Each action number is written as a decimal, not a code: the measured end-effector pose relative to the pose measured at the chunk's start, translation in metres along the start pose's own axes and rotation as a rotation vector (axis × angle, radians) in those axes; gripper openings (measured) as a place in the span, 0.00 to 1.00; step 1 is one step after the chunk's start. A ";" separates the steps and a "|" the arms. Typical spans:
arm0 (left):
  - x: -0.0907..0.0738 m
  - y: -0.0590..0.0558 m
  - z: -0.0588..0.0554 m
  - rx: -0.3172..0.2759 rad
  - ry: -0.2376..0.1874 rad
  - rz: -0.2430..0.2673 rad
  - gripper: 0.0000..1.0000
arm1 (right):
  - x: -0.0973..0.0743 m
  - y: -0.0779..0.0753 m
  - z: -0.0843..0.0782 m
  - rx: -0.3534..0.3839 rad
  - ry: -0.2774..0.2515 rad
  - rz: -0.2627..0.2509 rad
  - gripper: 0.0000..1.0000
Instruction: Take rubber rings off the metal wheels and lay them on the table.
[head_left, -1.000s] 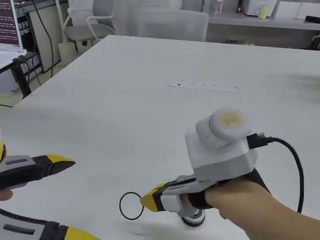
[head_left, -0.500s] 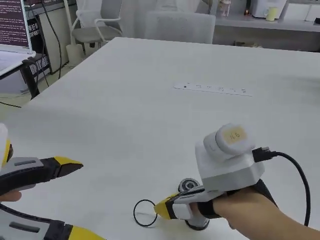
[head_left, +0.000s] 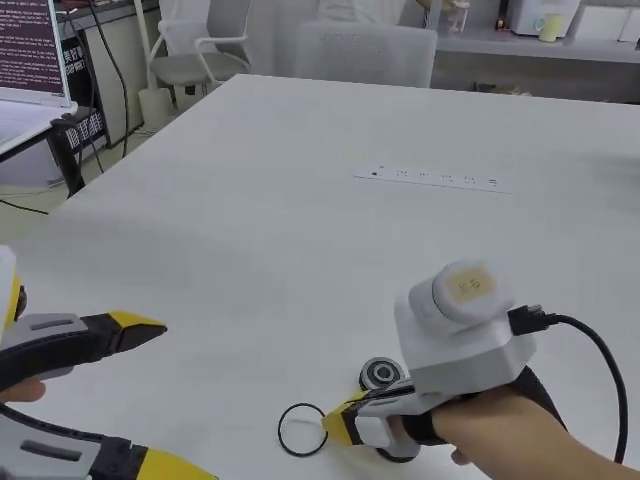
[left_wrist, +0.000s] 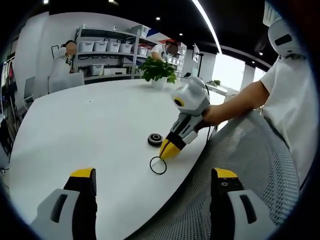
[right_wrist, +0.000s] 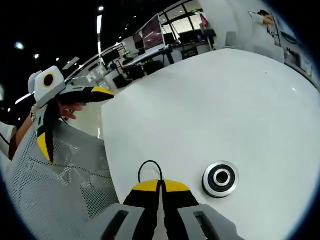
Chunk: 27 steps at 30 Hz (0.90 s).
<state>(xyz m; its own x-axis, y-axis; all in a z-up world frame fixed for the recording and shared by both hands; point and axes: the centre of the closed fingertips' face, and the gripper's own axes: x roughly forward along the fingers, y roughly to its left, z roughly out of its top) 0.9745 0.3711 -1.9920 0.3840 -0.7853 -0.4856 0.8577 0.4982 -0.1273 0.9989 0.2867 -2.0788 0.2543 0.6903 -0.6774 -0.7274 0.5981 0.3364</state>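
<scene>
A thin black rubber ring (head_left: 303, 430) lies low over the white table (head_left: 300, 230), pinched at its right edge by my right gripper (head_left: 340, 428), which is shut. From the right gripper view the ring (right_wrist: 149, 167) loops out from the closed yellow tips (right_wrist: 161, 185). A bare metal wheel (head_left: 381, 374) rests flat just behind the gripper, also visible as the wheel (right_wrist: 220, 178) to the right of the tips. My left gripper (head_left: 150, 398) hovers open at the near left, holding nothing. Its own view looks at the ring (left_wrist: 158, 165) and wheel (left_wrist: 155, 139).
A flush socket strip (head_left: 432, 178) is set into the table further back. Office chairs (head_left: 190, 50) stand past the far edge, and a screen (head_left: 30, 45) stands at far left. The table's near edge runs close under both grippers.
My right gripper has drawn back toward me with the ring, and the wheel has come into sight behind it. The left gripper has stayed open and about where it was.
</scene>
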 end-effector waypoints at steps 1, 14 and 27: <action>0.000 0.000 0.000 0.000 -0.001 0.000 0.94 | 0.000 0.000 0.000 -0.006 0.000 -0.004 0.00; 0.001 -0.001 -0.002 -0.003 0.009 -0.005 0.94 | -0.012 -0.002 0.016 -0.025 -0.049 -0.016 0.02; 0.002 -0.004 -0.005 -0.005 0.023 -0.022 0.94 | -0.040 0.014 0.040 -0.081 -0.119 0.019 0.09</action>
<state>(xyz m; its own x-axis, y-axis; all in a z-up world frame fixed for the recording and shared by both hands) 0.9704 0.3697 -1.9963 0.3570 -0.7876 -0.5023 0.8641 0.4826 -0.1426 1.0040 0.2841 -2.0207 0.3098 0.7475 -0.5876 -0.7804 0.5529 0.2919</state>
